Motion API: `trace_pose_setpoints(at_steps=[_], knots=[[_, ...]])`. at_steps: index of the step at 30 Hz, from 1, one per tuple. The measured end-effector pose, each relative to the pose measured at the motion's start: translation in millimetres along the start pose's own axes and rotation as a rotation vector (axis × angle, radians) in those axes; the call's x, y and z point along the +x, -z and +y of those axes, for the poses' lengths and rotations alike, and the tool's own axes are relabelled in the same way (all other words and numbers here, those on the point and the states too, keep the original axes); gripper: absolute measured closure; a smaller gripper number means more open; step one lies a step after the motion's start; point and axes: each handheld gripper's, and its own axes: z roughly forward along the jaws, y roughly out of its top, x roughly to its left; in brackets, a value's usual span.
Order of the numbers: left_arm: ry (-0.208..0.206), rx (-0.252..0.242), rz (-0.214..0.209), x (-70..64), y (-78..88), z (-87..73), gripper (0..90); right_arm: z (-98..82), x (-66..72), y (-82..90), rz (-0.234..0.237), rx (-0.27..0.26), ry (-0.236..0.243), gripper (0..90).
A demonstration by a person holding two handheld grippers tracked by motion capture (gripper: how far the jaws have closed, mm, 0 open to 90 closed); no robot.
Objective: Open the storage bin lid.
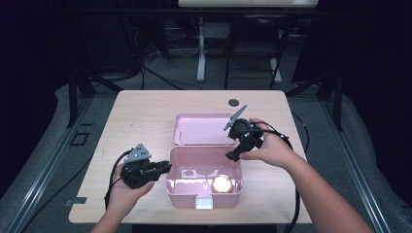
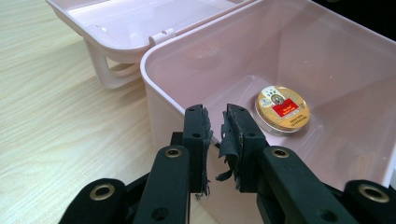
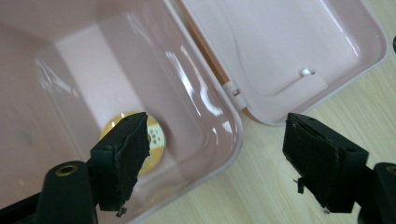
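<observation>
Inside pink box, round gold tin, red label, right gripper spread empty, left gripper nearly closed, empty

A pale wooden table stands on grey floor in a dark room, cables trailing behind.

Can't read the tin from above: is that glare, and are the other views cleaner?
High view: the round tin is blown out to a bright glare spot inside the pink box. Left gripper view: tin label sharp. Right gripper view: tin soft, half hidden.
</observation>
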Motion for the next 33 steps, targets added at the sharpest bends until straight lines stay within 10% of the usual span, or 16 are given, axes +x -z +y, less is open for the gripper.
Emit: trace_pose_setpoints(at_steps=[7, 12, 22, 33], knots=[[0.0, 0.0, 0.0, 0.0, 0.0, 0.0, 78.5, -9.4, -7.6, -4.3, 0.021, -0.101, -0.111, 12.5], [0.002, 0.001, -0.001, 0.2, 0.0, 0.1, 78.6, -9.3, -10.2, -6.2, 0.039, -0.135, -0.108, 2.5], [0.0, 0.0, 0.0, 0.0, -0.1, 0.1, 78.5, -5.8, -10.2, -15.7, -0.031, -0.187, -0.094, 20.2], [-0.004, 0.002, 0.001, 0.1, 0.1, 0.1, 78.5, -7.9, -23.1, -17.1, -0.079, -0.278, -0.229, 39.7]])
